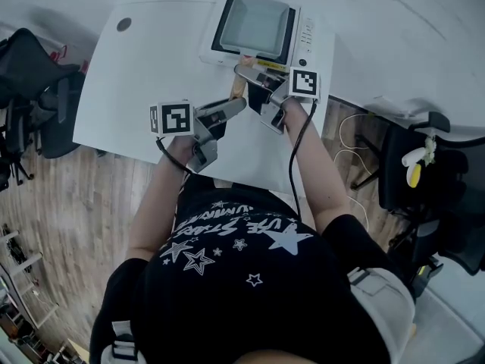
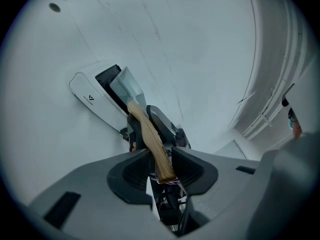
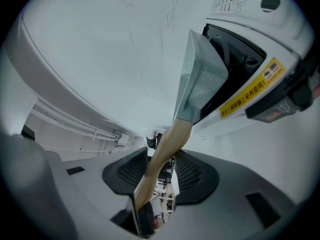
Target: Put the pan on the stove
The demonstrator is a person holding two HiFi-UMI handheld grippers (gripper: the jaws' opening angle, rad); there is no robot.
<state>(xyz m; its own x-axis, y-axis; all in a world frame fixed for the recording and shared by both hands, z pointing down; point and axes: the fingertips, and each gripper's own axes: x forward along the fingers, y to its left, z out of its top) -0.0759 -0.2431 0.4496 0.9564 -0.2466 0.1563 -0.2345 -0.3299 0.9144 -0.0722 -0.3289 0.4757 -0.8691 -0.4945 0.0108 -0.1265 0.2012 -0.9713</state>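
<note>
The left hand-held gripper (image 2: 161,156) and the right hand-held gripper (image 3: 161,156) both clamp the pale wooden handle (image 2: 150,136) of the square grey metal pan (image 1: 255,23), probably to steady it level on the white induction stove (image 1: 307,35) atop the white tabletop (image 1: 144,82).

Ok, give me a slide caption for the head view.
Left gripper and right gripper hold the wooden handle of a grey pan on the stove.

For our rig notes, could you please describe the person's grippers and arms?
The grey left gripper and right gripper each have black ribbed pads, a white cube with black square markers and a black cable. The short-sleeved T-shirt is black with white stars.
</note>
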